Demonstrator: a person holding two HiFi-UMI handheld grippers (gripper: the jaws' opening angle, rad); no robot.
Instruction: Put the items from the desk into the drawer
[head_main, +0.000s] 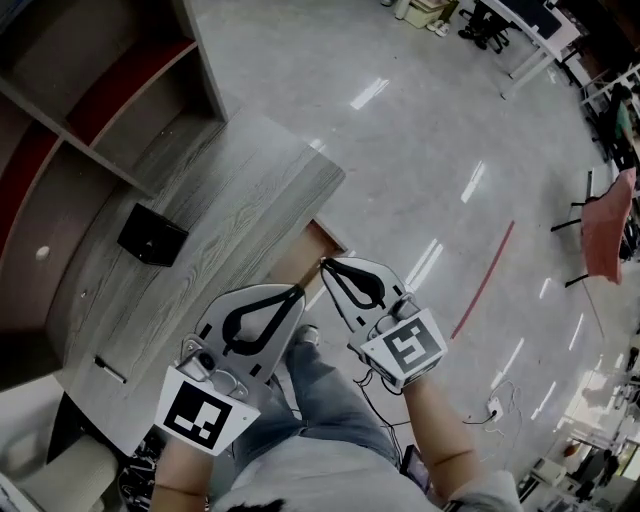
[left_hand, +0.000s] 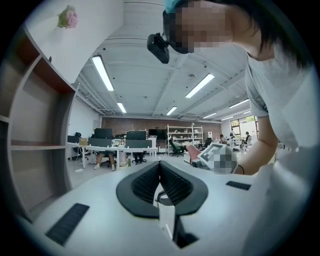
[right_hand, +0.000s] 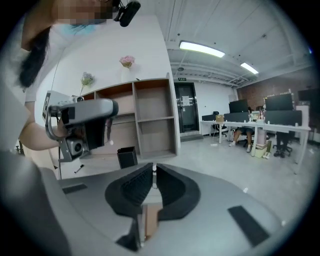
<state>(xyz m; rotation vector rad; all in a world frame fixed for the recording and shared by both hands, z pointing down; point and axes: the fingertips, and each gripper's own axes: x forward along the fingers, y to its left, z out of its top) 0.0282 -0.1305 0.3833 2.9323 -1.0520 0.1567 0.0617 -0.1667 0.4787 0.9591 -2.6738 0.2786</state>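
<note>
The black box (head_main: 152, 235) sits upright toward the back of the desk (head_main: 240, 190), just in front of the shelf unit (head_main: 110, 90). A pen (head_main: 110, 369) lies well apart from it near the desk's near end, and a small pale object (head_main: 42, 253) that is too small to identify rests further back. A brown panel below the desk's front edge is probably the drawer (head_main: 318, 248), though how far it stands out cannot be told. The left gripper (head_main: 296, 290) and the right gripper (head_main: 324, 263) both hang in the air in front of the desk. Each has its jaws brought together on nothing, and neither touches any item, so the task looks barely begun. The main risk is a reach for the box with the jaws closed. They would push it back into the shelf unit or tip it instead of straddling it (its width looks close to what the jaws can span, so a skewed approach could clip a corner). The thin pen lying flat is the harder pick, since pads coming down off-centre could roll it toward the edge and off onto the floor. If the drawer is only slightly out, a carried item could catch its front.
</note>
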